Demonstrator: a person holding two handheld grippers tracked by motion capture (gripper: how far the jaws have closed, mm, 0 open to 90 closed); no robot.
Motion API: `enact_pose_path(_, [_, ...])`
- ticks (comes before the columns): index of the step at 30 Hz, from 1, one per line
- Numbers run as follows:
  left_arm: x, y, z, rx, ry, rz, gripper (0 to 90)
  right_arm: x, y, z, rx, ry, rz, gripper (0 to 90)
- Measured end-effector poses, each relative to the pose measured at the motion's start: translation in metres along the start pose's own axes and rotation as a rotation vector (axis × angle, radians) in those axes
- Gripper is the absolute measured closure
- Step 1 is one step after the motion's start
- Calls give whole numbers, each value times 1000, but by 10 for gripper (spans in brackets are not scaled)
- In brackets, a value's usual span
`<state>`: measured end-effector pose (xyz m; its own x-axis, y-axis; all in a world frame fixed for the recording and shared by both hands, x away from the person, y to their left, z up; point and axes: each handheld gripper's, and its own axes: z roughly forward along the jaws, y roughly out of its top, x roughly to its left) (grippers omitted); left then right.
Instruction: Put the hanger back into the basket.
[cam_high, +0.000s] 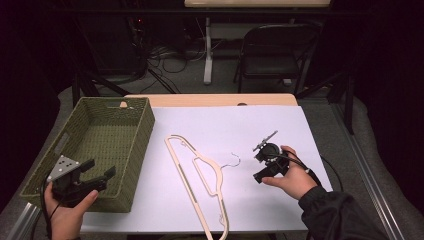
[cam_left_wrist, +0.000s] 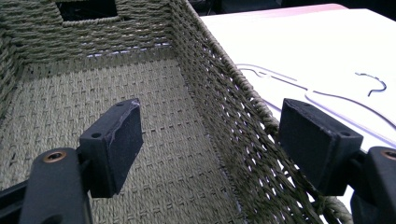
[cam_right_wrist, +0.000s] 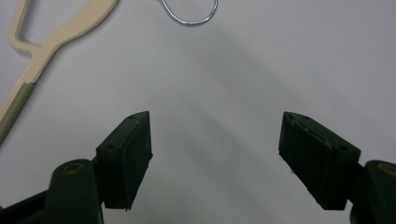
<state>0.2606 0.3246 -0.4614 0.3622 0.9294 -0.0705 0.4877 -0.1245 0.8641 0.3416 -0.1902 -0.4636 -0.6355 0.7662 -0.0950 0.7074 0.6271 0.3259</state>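
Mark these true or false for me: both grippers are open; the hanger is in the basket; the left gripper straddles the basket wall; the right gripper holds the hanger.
1. Both grippers are open. True: the left gripper and the right gripper both stand wide apart.
2. The hanger is in the basket. False: it lies on the white table beside it.
3. The left gripper straddles the basket's wall. True.
4. The right gripper holds the hanger. False: it holds nothing.

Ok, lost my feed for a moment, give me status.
Left gripper open, straddling the basket wall. Right gripper open, empty, above bare table. Hanger flat on the table, untouched, beside the basket. Nothing blocking it.
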Motion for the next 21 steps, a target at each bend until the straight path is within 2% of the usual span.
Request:
enact_pose_path(4, [0,0,0,5,2,2,221,0,3,1,23,9,12,261])
enact_pose_path(7, [1,0,-1,5,3,1,224,-2,8,2,105,29,5,268])
enact_pose_path(12, [1,0,-2,4,3,1,224,-3,11,7,148,36,-2,275])
enact_pose_path(13, [1,0,-2,4,2,1,226,-3,13,10,169,55,3,276])
enact_pose_path(17, [1,0,-2,5,2,0,226,-1,16,11,202,48,-9,285])
enact_pose_path(18, [1,0,-2,5,2,1,227,-1,17,13,208,60,-23,309])
enact_pose_path(19, [1,0,-2,5,2,1,226,0,19,12,221,50,-39,312])
enact_pose_path(21, [1,0,-2,6,3,0,226,1,19,13,216,62,-37,312])
